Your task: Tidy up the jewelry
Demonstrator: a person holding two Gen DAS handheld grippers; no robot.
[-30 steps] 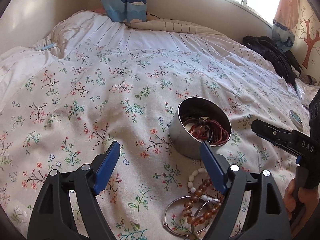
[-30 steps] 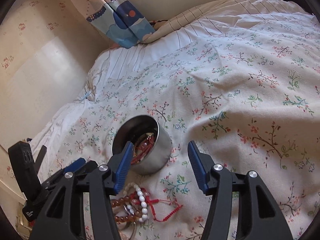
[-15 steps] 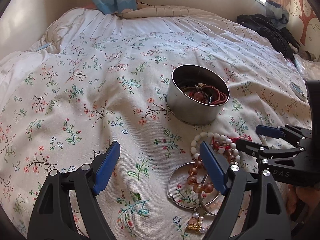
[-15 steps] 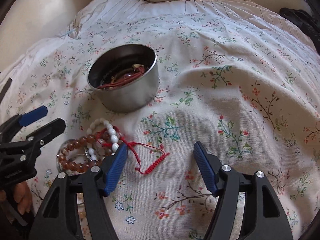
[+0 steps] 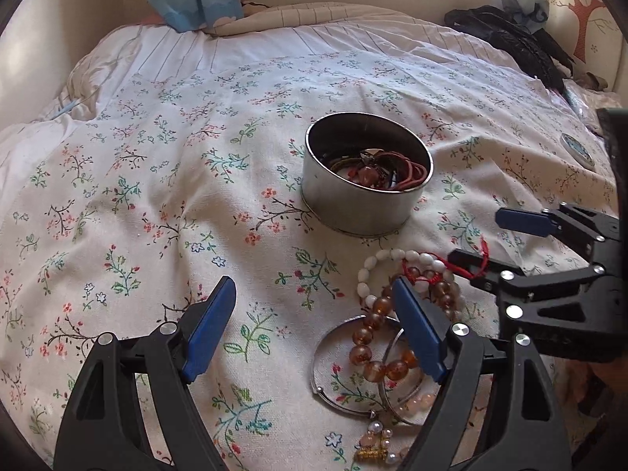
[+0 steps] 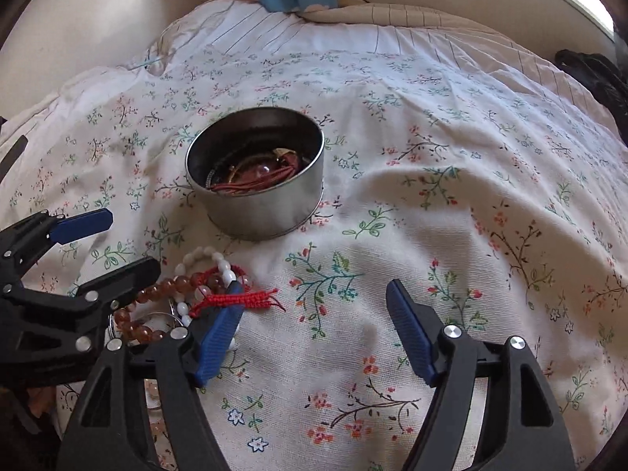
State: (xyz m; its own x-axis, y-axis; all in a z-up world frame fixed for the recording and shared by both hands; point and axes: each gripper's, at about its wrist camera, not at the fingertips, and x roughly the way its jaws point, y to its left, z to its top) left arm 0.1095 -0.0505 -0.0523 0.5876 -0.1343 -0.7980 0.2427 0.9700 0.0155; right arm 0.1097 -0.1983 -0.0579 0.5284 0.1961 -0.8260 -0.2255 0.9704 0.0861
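Both grippers hang with jaws spread wide and holding nothing above a flowered bedspread [image 6: 451,165]. The right gripper [image 6: 314,333] has its left blue fingertip [image 6: 219,337] at the right edge of the loose jewelry, just beside a red braided cord bracelet [image 6: 239,299]; its other finger stands over bare cloth. The left gripper [image 5: 314,329] straddles the left side of the same heap, its right pad over an amber bead bracelet [image 5: 373,349] and 2 thin metal bangles [image 5: 325,384].

Threaded through the pile are a white bead bracelet [image 5: 376,263] and, nearest the camera, a small pearl-and-gold piece [image 5: 376,447]. Just beyond the heap sits a round metal tin [image 6: 259,204], already holding red cords and beads.

The step in hand appears to be picking 1 more piece for the tin. The red cord looks the easiest target: it lies on top and juts to the right. A clean pick likely means shifting the right gripper left to centre the cord, pinching only its free end, then lifting slowly, since it seems tangled with the beads and could drag them along.
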